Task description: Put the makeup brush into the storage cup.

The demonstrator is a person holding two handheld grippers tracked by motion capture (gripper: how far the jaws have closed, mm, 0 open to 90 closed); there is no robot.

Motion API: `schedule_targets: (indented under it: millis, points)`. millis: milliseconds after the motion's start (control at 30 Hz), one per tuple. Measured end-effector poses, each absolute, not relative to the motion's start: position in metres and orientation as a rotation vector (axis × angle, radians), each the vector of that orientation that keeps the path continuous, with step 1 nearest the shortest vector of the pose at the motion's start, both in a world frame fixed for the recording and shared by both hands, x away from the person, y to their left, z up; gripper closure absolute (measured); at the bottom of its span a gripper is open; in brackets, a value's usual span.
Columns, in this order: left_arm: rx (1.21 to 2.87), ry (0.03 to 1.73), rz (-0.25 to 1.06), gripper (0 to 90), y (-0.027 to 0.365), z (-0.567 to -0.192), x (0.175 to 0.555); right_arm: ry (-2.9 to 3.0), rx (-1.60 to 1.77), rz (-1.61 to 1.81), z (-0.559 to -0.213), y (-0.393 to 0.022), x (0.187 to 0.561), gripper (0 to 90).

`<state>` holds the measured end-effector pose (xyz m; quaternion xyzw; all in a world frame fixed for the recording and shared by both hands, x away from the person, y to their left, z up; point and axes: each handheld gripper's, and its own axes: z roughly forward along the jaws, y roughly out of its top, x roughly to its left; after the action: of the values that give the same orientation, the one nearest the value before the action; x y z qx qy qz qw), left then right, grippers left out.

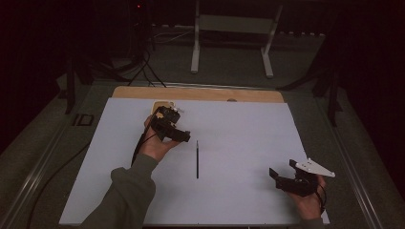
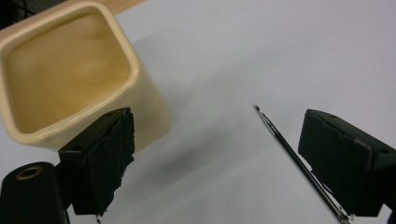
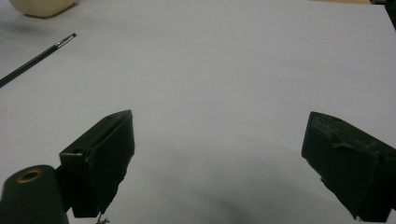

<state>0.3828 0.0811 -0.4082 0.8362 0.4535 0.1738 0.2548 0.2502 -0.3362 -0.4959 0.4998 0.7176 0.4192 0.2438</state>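
Two hand-held grippers are at work, both with jaws spread wide and nothing between them: the left hand-held gripper [image 1: 177, 128] hovers by one cream ceramic cup [image 2: 70, 74] at the far edge of the white tabletop [image 1: 248, 129], and the right hand-held gripper [image 1: 282, 174] waits near the front right corner. One thin paintbrush [image 1: 197, 160] lies flat mid-tabletop, just right of the left hand. We judge the brush is the target; we should lower the jaws astride its shaft, squarely across it, and close gently so that it does not roll away.
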Motion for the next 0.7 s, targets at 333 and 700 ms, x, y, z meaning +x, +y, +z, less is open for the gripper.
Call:
schedule_targets:
  millis: [333,700]
  points:
    - [2.303,1.213,0.462,11.7,0.066,-0.416,0.382,1.962,1.364,1.145,-0.496,-0.336,0.250,9.3]
    - [2.356,1.214,0.442,11.9,0.049,-0.430,0.383,1.963,1.362,1.146,-0.496,-0.336,0.250,9.3]
